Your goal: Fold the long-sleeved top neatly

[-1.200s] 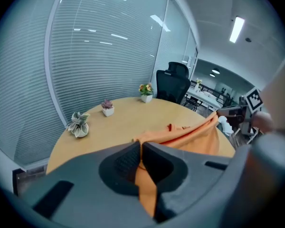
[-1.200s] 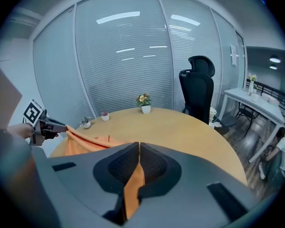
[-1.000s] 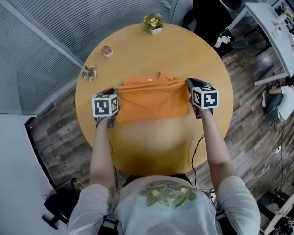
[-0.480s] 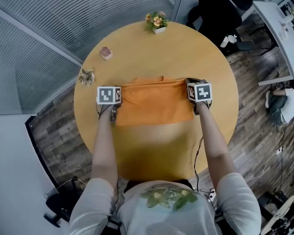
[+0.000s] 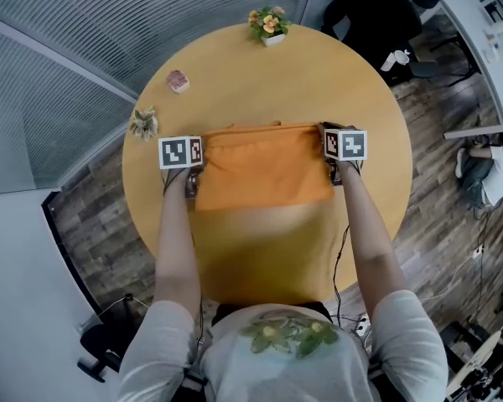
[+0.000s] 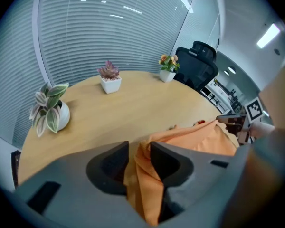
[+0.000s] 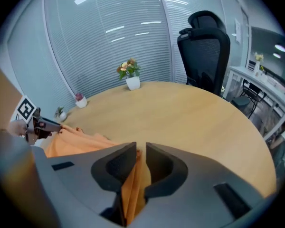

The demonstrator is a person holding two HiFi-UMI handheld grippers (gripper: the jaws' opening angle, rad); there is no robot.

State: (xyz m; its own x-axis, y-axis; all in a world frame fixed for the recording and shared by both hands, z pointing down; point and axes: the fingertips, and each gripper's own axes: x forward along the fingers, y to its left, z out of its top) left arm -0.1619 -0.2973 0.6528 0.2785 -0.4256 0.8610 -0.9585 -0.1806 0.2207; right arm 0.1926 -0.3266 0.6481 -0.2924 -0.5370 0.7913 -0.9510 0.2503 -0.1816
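Flagging risks first.

**State**
- Left tool [image 6: 139, 148]: the jaws have just been opening and now stand apart. A fold of the orange long-sleeved top [image 5: 264, 166] sits in the gap, lying against one jaw and clear of the other.
- Right tool [image 7: 141, 153]: clamped on the top's right edge, jaws nearly together with fabric pinched between them.
- The top sits mid-counter [image 5: 318, 82] as a flat rectangle, with one tool at each side edge.

**What could go wrong (my read)**
- Uneven release: the left side is free while the right side holds. Any lift or pull on the right would likely skew the upper layer and put the edges out of line.
- Left withdrawal: cloth is in the gap. Backing out at an angle could snag the fabric on a jaw and drag that corner open.
- Right retreat: pulling away before the jaws part would peel the layer back and undo the fold.
- A wide swing out to the far left could clip the nearest pot and tip it.

**Containers**
There are three small white pots on the far-left part of the counter, all upright and none touching the top.
- Round pot [image 6: 61, 117]: holds a variegated leafy plant. It is the closest to the left tool.
- Squarish pot [image 6: 109, 83]: holds a pink succulent and sits farther out.
- Flower pot [image 6: 167, 75]: sits at the far edge with orange and yellow flowers.

No other containers in sight.
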